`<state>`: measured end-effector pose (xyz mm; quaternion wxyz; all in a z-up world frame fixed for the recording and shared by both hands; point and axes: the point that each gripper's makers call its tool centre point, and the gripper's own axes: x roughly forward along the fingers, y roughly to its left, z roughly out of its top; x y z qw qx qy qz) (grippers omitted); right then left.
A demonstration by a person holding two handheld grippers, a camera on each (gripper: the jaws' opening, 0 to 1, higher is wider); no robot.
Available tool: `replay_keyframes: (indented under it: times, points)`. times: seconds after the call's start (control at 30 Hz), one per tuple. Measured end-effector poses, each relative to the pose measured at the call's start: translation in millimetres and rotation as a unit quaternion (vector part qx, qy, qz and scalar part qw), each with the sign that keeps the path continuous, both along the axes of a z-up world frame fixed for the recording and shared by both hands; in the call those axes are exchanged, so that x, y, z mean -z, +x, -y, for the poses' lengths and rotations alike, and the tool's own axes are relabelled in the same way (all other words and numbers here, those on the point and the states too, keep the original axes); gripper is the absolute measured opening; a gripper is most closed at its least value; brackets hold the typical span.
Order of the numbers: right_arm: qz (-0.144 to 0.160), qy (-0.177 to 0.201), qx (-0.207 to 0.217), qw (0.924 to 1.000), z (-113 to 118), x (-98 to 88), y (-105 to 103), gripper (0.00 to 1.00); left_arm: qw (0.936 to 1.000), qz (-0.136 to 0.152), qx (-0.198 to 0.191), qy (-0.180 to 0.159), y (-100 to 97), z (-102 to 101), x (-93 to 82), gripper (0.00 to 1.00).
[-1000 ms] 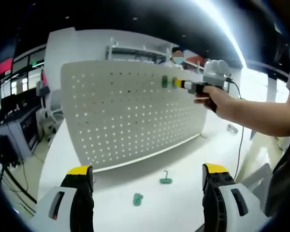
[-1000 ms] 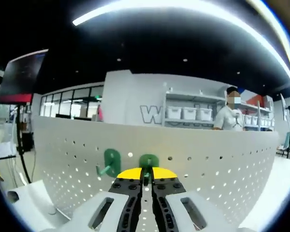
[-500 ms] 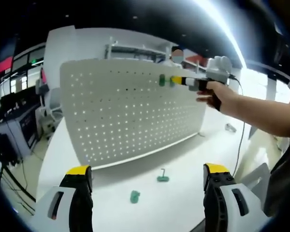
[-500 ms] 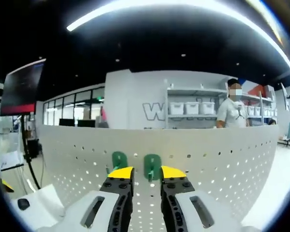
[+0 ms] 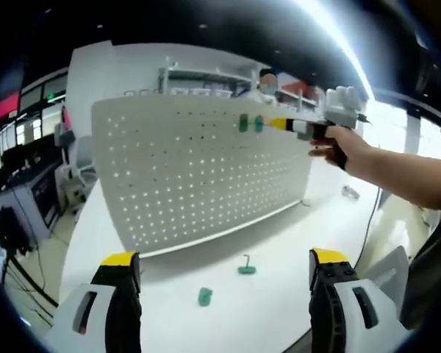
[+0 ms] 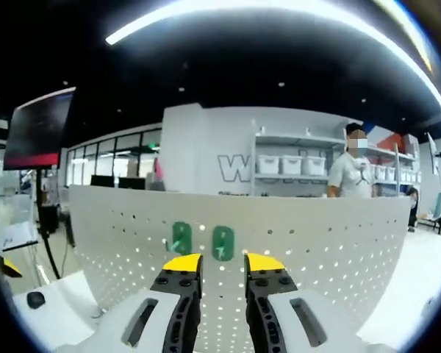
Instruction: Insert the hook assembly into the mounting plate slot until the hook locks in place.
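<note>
A white pegboard [image 5: 191, 176] stands upright on the white table [image 5: 279, 243]. Two green hooks [image 5: 243, 123] [image 5: 258, 123] hang side by side near its top edge. In the right gripper view the same hooks [image 6: 181, 237] [image 6: 223, 243] sit on the pegboard [image 6: 323, 243] just beyond my right gripper [image 6: 223, 263], which is open and holds nothing. A hand holds that right gripper [image 5: 281, 124] a little off the board. Two more green hooks [image 5: 246, 267] [image 5: 204, 296] lie on the table in front of my left gripper [image 5: 224, 259], which is wide open.
A small object [image 5: 350, 193] lies on the table right of the board. The table's left edge [image 5: 70, 243] drops to a floor with desks and cables. Behind the board are shelves with white bins [image 6: 290, 168] and a standing person [image 6: 349, 176].
The right gripper, shut on the right-hand hook at the board a second ago, has opened and drawn back slightly. That hook stays on the pegboard. The left gripper has hardly moved.
</note>
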<state>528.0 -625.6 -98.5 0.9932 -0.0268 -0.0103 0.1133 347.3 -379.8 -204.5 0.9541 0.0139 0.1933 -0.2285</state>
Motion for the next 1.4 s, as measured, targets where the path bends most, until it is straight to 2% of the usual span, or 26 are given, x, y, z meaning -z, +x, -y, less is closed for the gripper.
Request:
replay_keyframes:
  times: [0.2,0.3,0.43,0.63,0.77,0.83,0.93,1.13,1.27,1.4]
  points:
    - [-0.02,-0.002,-0.001,0.9998,21,8.8,-10,0.25,0.9999,-0.009,0.001,0.006,-1.9,0,3.5,0.98]
    - [-0.032,-0.005,-0.005,0.9995,26,18.6,-19,0.25,0.9997,-0.022,0.003,0.01,-4.6,1,10.3,0.98]
    - [-0.058,-0.012,-0.017,0.9981,29,40.3,-31,0.26,0.9987,-0.05,0.013,0.0,-9.8,7,18.6,0.99]
    - [-0.088,-0.03,-0.038,0.995,26,68.3,-54,0.25,0.9964,-0.081,0.022,0.009,-19.5,9,32.4,0.98]
    - [-0.095,-0.073,-0.071,0.9903,17,83.2,-70,0.25,0.9948,-0.097,0.027,0.012,-25.5,10,38.9,0.98]
    - [-0.108,-0.061,-0.086,0.9885,11,89.0,-77,0.25,0.9942,-0.103,0.028,0.013,-27.6,10,41.6,0.98]
    - [-0.122,-0.069,-0.105,0.9846,6,98.8,-88,0.25,0.9928,-0.116,0.024,0.015,-30.8,9,48.3,0.98]
    - [-0.126,-0.081,-0.115,0.982,4,109.8,-101,0.25,0.9887,-0.146,0.02,0.026,-40.1,4,68.2,0.98]
    - [-0.144,-0.079,-0.128,0.978,1,121.2,-112,0.25,0.9864,-0.161,0.021,0.027,-46.8,4,76.2,0.98]
    - [-0.174,-0.076,-0.148,0.9705,-6,141.2,-129,0.25,0.9852,-0.168,0.021,0.027,-49.8,4,79.6,0.99]
